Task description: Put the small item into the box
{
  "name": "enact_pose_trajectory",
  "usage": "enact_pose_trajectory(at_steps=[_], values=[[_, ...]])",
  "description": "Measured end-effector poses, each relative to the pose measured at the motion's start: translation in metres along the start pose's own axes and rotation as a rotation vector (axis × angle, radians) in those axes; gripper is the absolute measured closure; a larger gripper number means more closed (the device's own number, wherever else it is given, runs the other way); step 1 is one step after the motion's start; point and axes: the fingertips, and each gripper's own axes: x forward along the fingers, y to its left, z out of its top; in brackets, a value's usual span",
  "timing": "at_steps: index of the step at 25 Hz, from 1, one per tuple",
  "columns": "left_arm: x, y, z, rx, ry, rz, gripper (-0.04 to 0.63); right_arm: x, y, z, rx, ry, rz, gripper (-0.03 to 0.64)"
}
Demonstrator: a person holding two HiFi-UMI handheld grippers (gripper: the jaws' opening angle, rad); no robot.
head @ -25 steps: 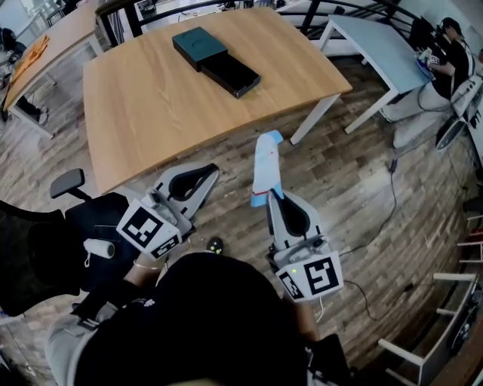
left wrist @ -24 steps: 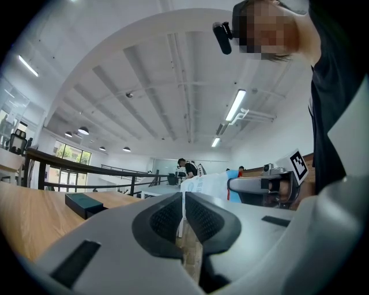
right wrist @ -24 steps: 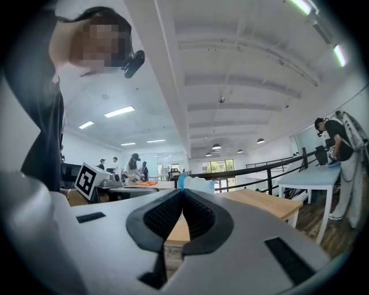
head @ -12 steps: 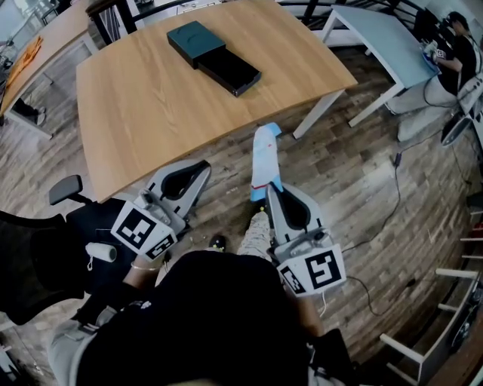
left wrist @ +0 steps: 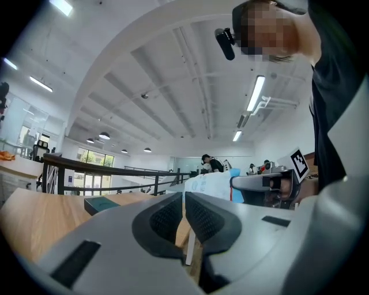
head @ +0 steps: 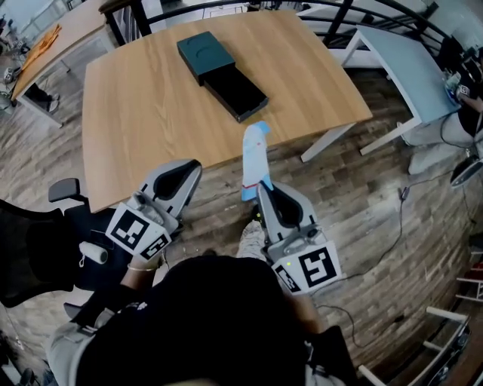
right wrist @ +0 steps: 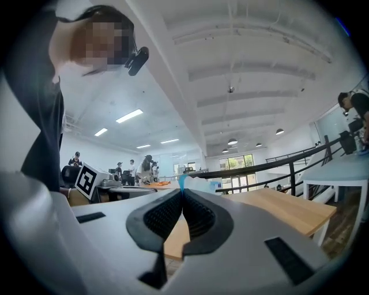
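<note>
A dark teal box (head: 202, 53) lies on the far half of the wooden table (head: 136, 113), and a black tray (head: 235, 90) juts out of its near end. My right gripper (head: 259, 186) is shut on the small item, a white and blue packet (head: 254, 154) that stands up over the table's near edge. In the right gripper view only the packet's blue edge (right wrist: 181, 183) shows above the shut jaws of the right gripper (right wrist: 183, 193). My left gripper (head: 186, 167) hovers just short of the table edge, shut and empty; its own view of the left gripper (left wrist: 184, 199) shows the packet (left wrist: 210, 184) to the right.
A black office chair (head: 38, 241) stands at my left. A pale blue table (head: 407, 68) is to the right, with a cable (head: 404, 219) on the wood floor below it. Another wooden table (head: 53, 45) and a black railing (head: 339, 15) lie beyond.
Both grippers have come forward toward the table. The packet's tip now reaches over the table's near edge, where it hung over the floor before.
</note>
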Motion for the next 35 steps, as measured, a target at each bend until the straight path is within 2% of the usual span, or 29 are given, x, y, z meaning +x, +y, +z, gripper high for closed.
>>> enact_pose_trajectory(at_steps=[21, 35], values=[[0.126, 0.062, 0.005, 0.002, 0.018, 0.208, 0.571, 0.094, -0.137, 0.003, 0.034, 0.018, 0.243, 0.594], [0.178, 0.078, -0.001, 0.009, 0.030, 0.357, 0.571, 0.125, -0.201, -0.010, 0.062, 0.032, 0.381, 0.594]])
